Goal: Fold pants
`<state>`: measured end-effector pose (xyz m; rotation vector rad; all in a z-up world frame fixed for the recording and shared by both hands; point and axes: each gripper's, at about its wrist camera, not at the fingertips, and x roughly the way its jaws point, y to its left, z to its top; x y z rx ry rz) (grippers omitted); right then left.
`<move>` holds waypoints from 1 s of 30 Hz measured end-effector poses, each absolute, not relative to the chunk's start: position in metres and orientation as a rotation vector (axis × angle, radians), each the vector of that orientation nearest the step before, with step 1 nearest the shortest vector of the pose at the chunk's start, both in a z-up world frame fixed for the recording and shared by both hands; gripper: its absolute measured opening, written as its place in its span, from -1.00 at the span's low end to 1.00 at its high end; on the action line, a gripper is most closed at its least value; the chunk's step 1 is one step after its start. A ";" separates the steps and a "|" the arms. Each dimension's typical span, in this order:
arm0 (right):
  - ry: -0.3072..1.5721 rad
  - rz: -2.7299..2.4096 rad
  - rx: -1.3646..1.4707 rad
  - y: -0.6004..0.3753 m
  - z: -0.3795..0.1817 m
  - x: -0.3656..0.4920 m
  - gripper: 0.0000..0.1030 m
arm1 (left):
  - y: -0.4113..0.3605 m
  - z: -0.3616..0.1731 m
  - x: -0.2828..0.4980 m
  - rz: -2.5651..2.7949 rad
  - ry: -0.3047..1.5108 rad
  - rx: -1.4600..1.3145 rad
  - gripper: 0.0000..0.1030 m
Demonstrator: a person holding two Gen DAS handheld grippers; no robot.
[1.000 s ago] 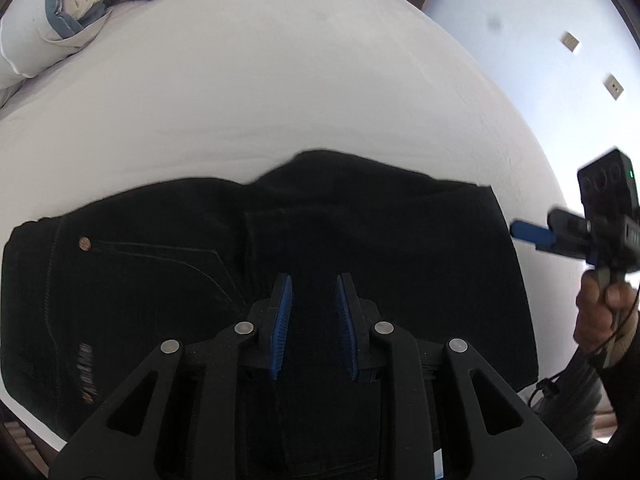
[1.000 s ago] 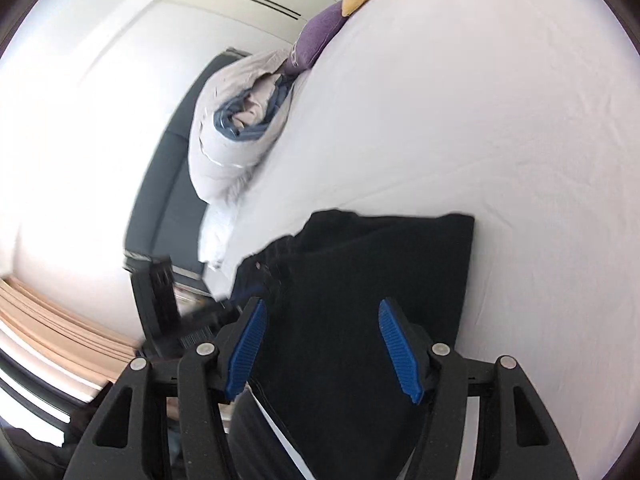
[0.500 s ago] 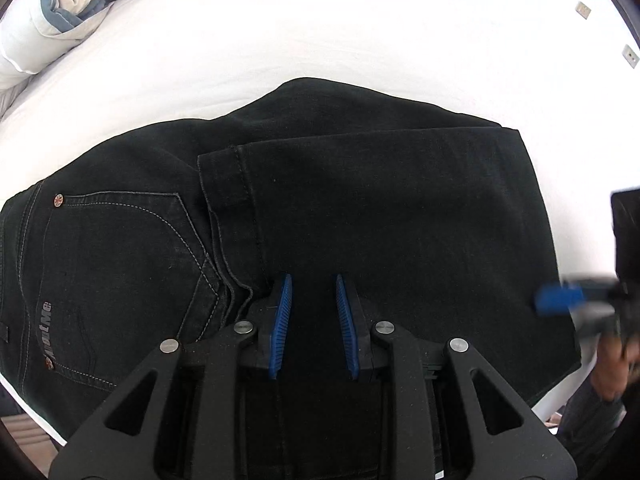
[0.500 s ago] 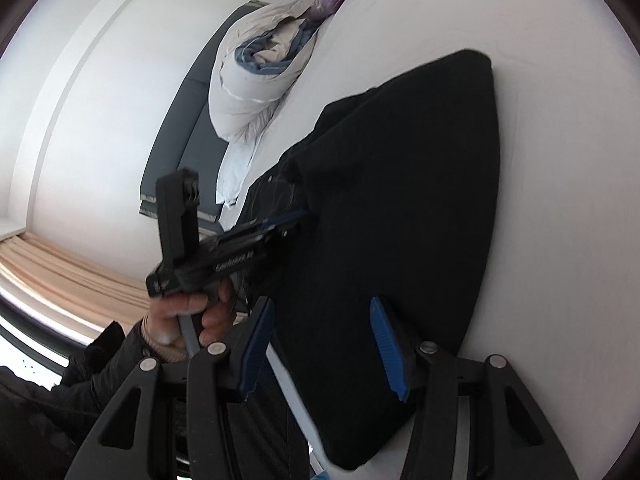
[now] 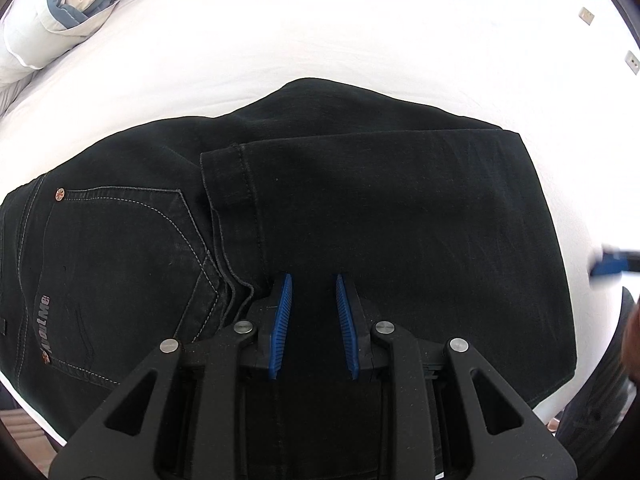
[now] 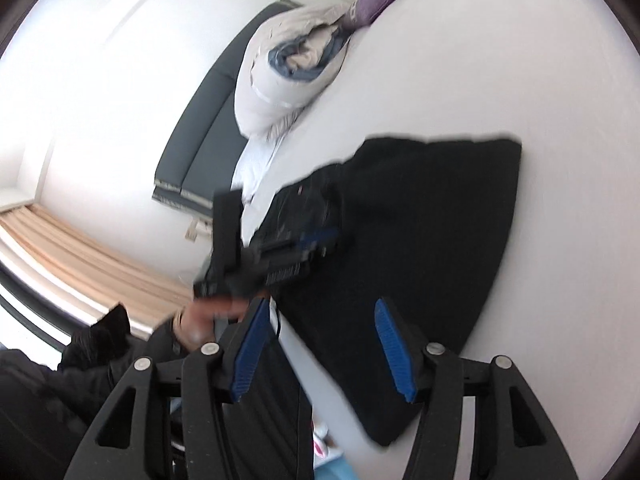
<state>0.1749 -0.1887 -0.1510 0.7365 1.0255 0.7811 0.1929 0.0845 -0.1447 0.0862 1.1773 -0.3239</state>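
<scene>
The black pants lay folded on the white bed, long axis left-right, waistband leftward. Left claw hovered above them, slightly parted, empty; right claw was released.

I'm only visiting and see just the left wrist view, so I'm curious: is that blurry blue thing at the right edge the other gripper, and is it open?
Observer: Yes. The right wrist view shows the right gripper with its blue fingers wide apart, holding nothing.
Visitor: What is in front of it?
Observer: A corner of the folded black denim pants, at the edge of the white bed.
Visitor: Who holds mine?
Observer: A bare hand holds the left gripper by its handle, above the pants.
</scene>
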 end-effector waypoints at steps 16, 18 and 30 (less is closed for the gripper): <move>1.149 0.725 0.768 -0.166 -0.190 0.186 0.24 | 0.095 -0.140 0.198 -0.324 1.166 0.076 -0.56; 1.176 0.792 0.744 -0.151 -0.186 0.158 0.24 | 0.096 -0.139 0.197 -0.323 1.161 0.068 -0.56; 1.066 0.770 0.822 -0.157 -0.149 0.141 0.28 | 0.220 -0.078 0.146 -0.070 0.957 -0.244 0.77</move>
